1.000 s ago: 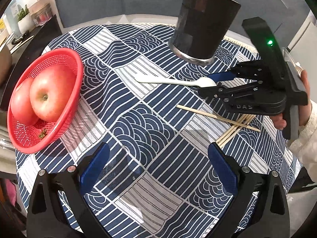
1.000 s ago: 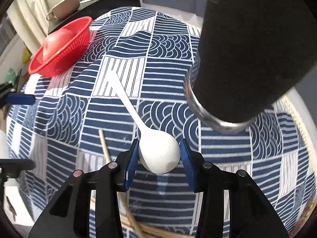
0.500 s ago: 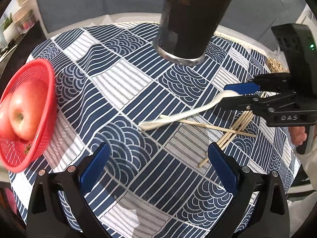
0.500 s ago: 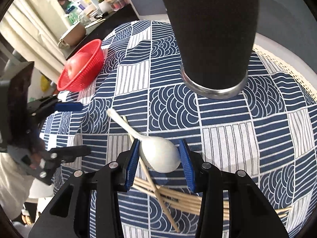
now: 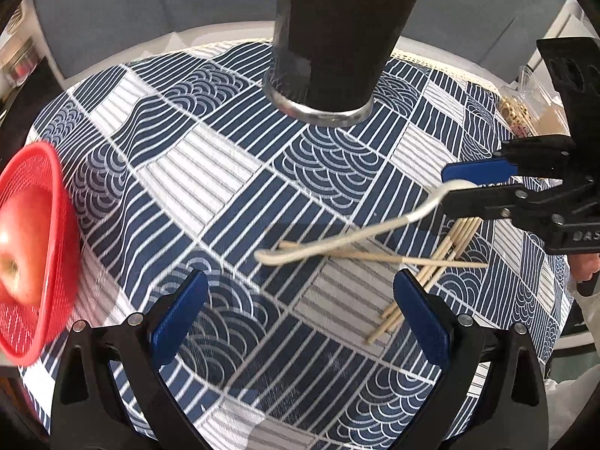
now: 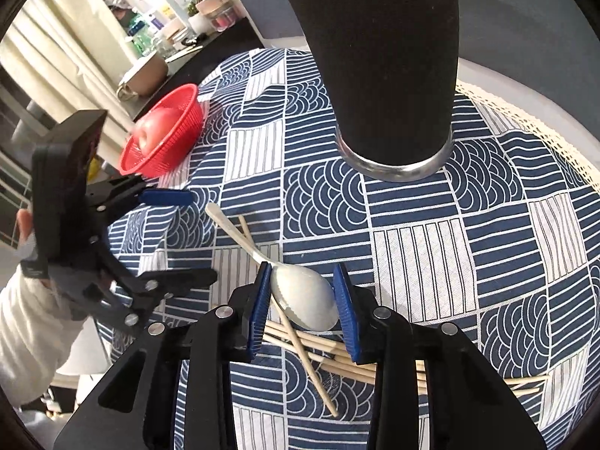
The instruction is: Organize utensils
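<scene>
Right wrist: one spoon [image 6: 303, 302], one holder [image 6: 390, 63].

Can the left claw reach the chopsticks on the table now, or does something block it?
Probably yes. The left claw stands open and empty just above the chopsticks, with bare cloth between. Only the white spoon, held in the closing right claw, crosses over one stick.

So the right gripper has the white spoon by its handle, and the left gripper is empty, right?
Not quite. The right gripper has the white spoon by its bowl, not its handle; the handle sticks out free ahead, as the right wrist view shows. Its jaws are closing. The left gripper is indeed empty.
</scene>
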Motion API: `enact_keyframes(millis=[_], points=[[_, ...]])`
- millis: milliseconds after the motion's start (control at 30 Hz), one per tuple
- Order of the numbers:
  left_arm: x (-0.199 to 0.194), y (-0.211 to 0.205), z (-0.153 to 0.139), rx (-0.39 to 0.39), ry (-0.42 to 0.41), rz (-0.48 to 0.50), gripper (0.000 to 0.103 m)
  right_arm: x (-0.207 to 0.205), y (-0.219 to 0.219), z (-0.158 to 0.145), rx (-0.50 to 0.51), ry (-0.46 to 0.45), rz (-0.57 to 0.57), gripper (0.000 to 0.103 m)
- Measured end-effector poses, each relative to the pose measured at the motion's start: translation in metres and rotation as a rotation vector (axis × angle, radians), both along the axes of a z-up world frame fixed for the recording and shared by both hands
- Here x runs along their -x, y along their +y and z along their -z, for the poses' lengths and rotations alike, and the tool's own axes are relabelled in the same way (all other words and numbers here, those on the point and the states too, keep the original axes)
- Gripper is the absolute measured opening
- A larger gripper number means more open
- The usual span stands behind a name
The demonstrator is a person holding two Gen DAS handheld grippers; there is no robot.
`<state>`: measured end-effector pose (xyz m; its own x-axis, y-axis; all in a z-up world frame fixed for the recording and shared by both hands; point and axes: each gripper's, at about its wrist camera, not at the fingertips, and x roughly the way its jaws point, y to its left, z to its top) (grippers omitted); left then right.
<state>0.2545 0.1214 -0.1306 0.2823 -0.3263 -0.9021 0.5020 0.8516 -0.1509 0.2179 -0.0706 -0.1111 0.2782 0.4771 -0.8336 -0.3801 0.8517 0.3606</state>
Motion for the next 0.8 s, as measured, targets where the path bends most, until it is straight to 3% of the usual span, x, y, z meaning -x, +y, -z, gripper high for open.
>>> enact_keyframes(millis=[200, 367, 500, 600, 800], points=[[-0.018, -0.001, -0.001, 0.062, -0.009, 0.023, 0.097, 0.001, 0.002, -0.004, 0.019, 0.010, -0.030, 0.012], [-0.029, -0.013, 0.002, 0.010, -0.023, 0.061, 0.094, 0.000, 0.007, 0.001, 0.060, 0.018, -0.039, 0.011], [-0.026, -0.017, 0.002, 0.032, -0.013, 0.093, 0.094, 0.002, 0.006, 0.001, 0.034, 0.026, -0.041, 0.011], [-0.028, -0.014, -0.001, 0.063, -0.008, 0.087, 0.094, 0.005, 0.004, -0.005, 0.030, 0.013, -0.041, 0.011], [-0.037, -0.005, -0.018, 0.213, 0.055, 0.101, 0.094, 0.008, -0.009, -0.018, 0.008, -0.013, -0.014, 0.011]])
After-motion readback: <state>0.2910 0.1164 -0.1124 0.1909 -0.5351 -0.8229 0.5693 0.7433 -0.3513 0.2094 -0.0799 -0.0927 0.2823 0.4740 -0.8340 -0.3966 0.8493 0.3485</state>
